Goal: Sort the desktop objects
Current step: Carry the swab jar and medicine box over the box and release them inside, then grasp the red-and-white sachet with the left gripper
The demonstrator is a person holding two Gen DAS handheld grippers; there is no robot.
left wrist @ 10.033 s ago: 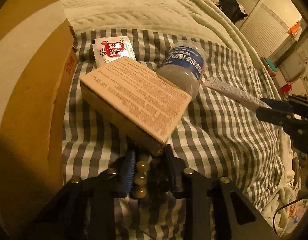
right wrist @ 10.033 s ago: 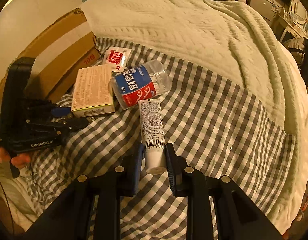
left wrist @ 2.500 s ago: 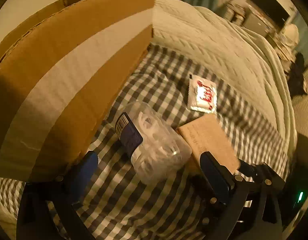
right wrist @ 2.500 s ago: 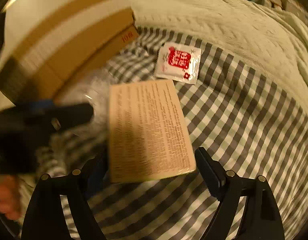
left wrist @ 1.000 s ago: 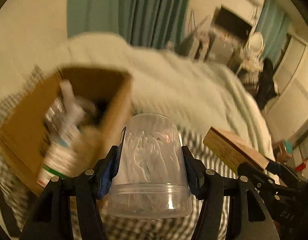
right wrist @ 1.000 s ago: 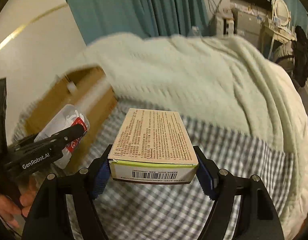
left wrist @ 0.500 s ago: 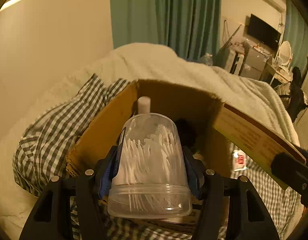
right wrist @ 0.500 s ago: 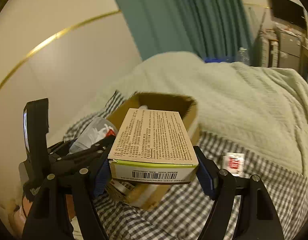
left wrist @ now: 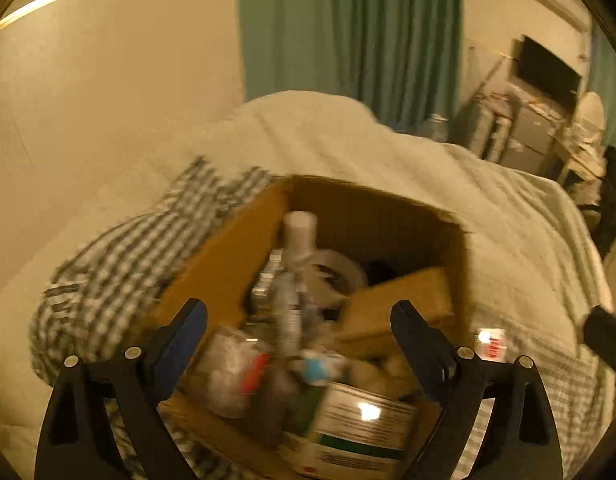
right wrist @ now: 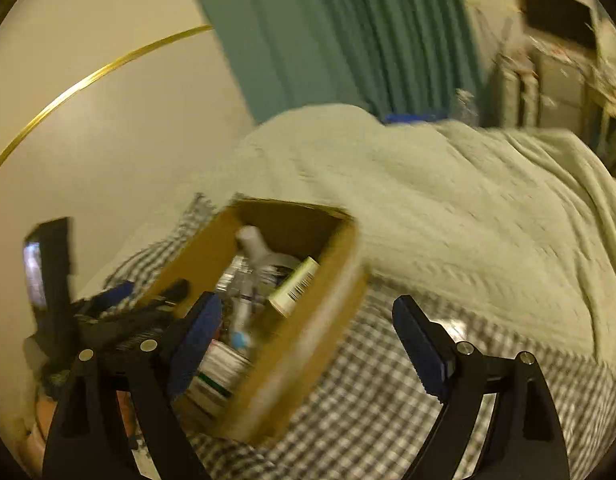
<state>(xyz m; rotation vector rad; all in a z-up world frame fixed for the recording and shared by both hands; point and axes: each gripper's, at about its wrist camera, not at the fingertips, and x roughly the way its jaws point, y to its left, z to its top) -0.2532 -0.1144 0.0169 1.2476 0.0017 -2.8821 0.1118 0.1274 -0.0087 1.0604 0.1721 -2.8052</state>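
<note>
An open cardboard box [left wrist: 228, 256] sits on the checked cloth and holds several items. In it lie the clear jar of cotton swabs [left wrist: 232, 372], the tan printed carton [left wrist: 400, 304] and a white bottle [left wrist: 300, 236]. My left gripper [left wrist: 300, 344] is open and empty just above the box. In the right wrist view the cardboard box [right wrist: 308, 344] shows with the carton [right wrist: 294, 286] leaning inside. My right gripper [right wrist: 308, 344] is open and empty above the box's right wall. The left gripper [right wrist: 120, 312] shows at the left there.
A small red and white sachet [left wrist: 493, 345] lies on the checked cloth [right wrist: 388, 420] right of the box. A pale knitted blanket [right wrist: 448, 200] covers the bed behind. A wall is at the left, green curtains [left wrist: 348, 32] behind.
Both grippers have opened. The swab jar dropped from my left gripper and the carton from my right gripper into the box.
</note>
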